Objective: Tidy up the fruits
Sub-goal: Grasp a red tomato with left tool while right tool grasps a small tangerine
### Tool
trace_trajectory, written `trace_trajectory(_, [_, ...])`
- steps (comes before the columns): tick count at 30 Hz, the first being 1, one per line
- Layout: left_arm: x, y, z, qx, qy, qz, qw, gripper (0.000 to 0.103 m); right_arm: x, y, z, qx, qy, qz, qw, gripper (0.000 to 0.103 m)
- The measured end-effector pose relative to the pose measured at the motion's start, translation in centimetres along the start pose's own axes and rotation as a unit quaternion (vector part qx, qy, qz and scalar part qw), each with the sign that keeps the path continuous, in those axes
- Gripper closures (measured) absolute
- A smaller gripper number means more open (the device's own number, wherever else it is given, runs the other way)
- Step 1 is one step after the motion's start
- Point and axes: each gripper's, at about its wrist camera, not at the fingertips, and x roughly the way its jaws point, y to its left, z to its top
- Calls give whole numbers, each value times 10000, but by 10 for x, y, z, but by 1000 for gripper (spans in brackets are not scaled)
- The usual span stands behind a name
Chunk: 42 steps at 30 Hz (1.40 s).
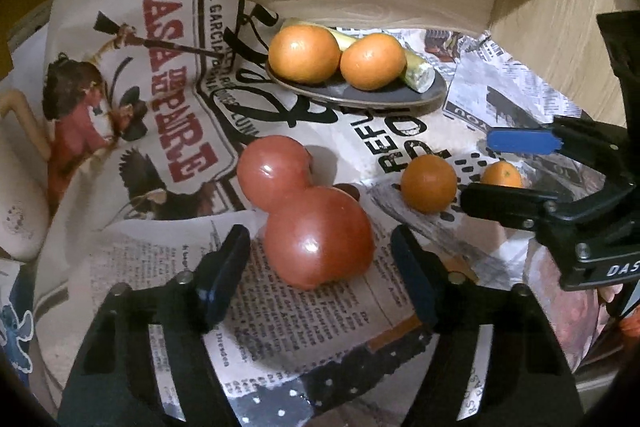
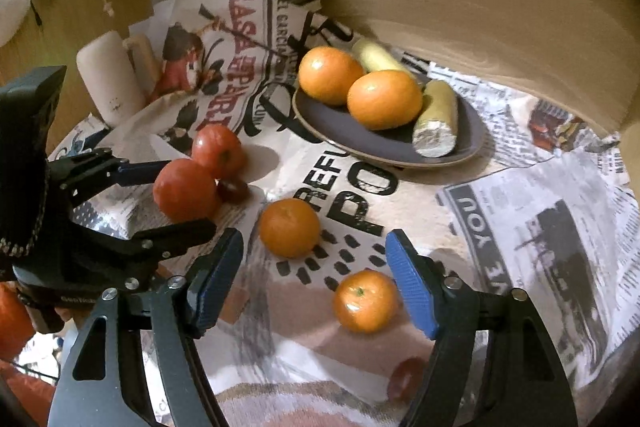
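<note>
Two red tomatoes lie side by side on the newspaper-print cloth. In the left wrist view my left gripper (image 1: 320,263) is open, its fingers on either side of the near tomato (image 1: 320,239); the far tomato (image 1: 272,171) is behind it. In the right wrist view my right gripper (image 2: 316,283) is open over two small mandarins: one (image 2: 289,227) ahead, one (image 2: 365,301) close to the right finger. A dark plate (image 2: 340,131) holds two oranges (image 2: 384,99) (image 2: 329,75) and two pale cut pieces (image 2: 436,119).
A white mug (image 2: 110,81) stands at the back left. A wooden wall (image 2: 460,7) curves behind the plate. A small dark red ring (image 2: 233,189) lies by the tomatoes, another (image 2: 404,375) near the front. The left gripper (image 2: 152,203) shows at the left of the right wrist view.
</note>
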Motion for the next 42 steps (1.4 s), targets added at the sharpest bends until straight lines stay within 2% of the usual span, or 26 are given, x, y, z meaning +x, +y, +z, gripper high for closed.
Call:
trace_trajectory(2, [2, 4, 0, -79, 28, -67, 9999, 42, 5, 2, 2, -52, 76, 28, 10000, 43])
trace_trajectory(6, [0, 10, 0, -227, 17, -307, 9993, 51, 17, 6, 4, -142, 219, 60, 9996, 49])
trace_trajectory(17, [-11, 12, -2, -162, -80, -249, 9995, 52, 30, 13, 7, -295, 401, 71, 9987, 68])
trace_trajectory(22, [-22, 16, 2, -235, -203, -261, 9992, 52, 27, 13, 7, -296, 351, 65, 9989, 68])
trace_trajectory(29, [-32, 14, 19, -174, -368, -227, 9989, 52, 0, 5, 13, -171, -35, -40, 9998, 68])
trace_trajectory(42, [-29, -4, 63, 41, -667, -237, 9975, 52, -41, -36, 28, 138, -602, -429, 9972, 68])
